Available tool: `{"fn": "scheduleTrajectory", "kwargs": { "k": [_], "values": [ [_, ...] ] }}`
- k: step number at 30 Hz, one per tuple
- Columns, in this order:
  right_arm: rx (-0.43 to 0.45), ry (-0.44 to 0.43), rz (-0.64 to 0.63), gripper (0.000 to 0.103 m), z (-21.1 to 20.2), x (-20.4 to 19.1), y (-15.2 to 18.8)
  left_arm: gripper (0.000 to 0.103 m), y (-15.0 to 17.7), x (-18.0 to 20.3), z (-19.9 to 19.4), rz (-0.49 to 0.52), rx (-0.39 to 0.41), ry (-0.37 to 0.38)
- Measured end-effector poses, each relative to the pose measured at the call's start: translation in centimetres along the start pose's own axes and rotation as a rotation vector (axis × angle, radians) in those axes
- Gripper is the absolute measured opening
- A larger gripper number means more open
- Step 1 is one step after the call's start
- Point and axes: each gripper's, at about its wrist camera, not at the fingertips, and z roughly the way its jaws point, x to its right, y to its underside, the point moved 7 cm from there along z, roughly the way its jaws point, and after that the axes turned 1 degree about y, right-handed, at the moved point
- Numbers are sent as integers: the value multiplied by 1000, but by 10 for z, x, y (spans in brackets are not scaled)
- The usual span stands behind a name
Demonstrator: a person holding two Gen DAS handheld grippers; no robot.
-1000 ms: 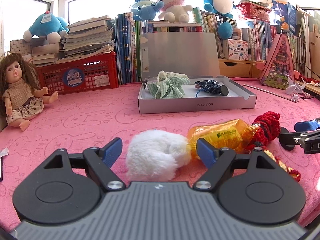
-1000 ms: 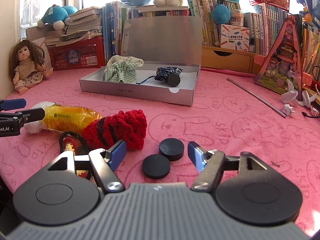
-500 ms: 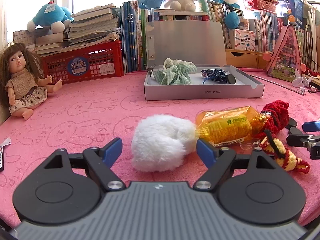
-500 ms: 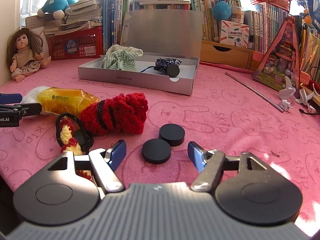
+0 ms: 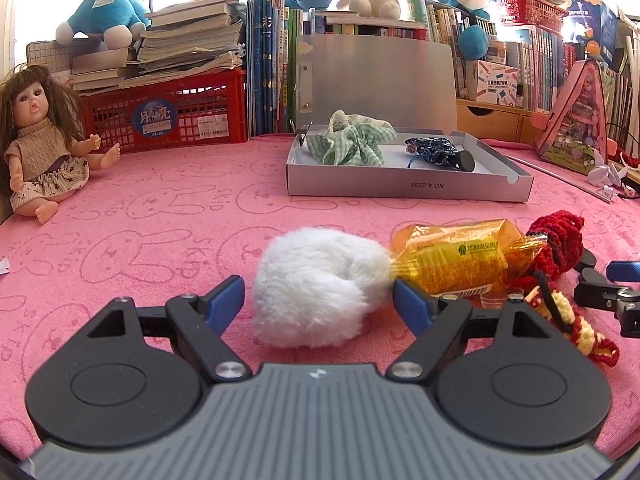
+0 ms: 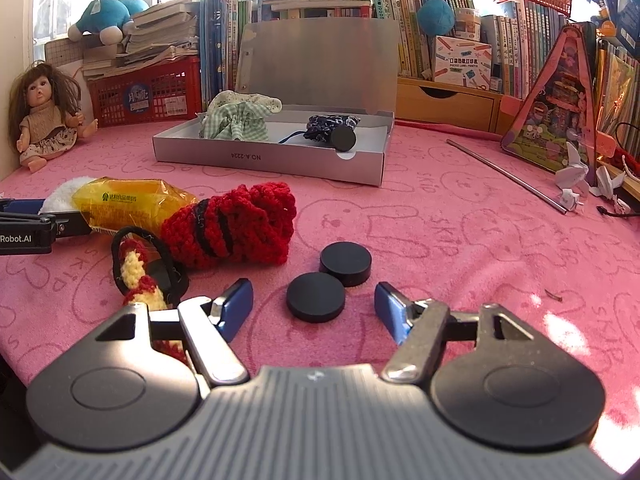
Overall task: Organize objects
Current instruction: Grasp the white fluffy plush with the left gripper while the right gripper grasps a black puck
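I saw the grey box (image 5: 408, 190) sitting at upper centre on the pink cloth (image 5: 160, 208), my left gripper (image 5: 318, 300) spread loose around the white fluffy ball (image 5: 316, 292) and my right gripper (image 6: 314, 306) released, empty, around two black discs (image 6: 316, 297) at lower centre.

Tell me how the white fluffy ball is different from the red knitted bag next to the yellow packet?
The white fluffy ball is furry and plain white; the red knitted bag is yarn stitches, red with black stripes. The ball is round and puffy; the bag is slumped and crumpled. The ball sits between the open left gripper fingers; the bag lies beyond the left finger of the right gripper. Both are soft, lie on the pink cloth and touch the yellow packet.
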Motion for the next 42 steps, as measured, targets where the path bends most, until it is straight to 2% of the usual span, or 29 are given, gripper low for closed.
{"fn": "scheduleTrajectory", "kwargs": {
  "k": [11,16,22,27,29,32,42],
  "values": [
    [16,12,16,72,-2,-3,3,85,0,-1,5,-35,-20,10],
    [20,2,10,56,-3,-9,3,85,-1,-1,5,-45,-17,4],
    [21,-6,16,52,-4,-9,3,84,-2,0,3,-31,-2,1],
    [21,-10,21,49,-4,-9,3,80,-3,3,0,-18,11,5],
    [22,-13,24,46,-5,-9,3,76,-3,4,-1,-12,14,6],
    [23,-11,30,36,-6,-8,2,75,-4,6,-3,-1,18,-1],
    [28,-10,49,36,-8,-4,-1,73,-11,2,-11,-18,39,-9]
  ]
}}
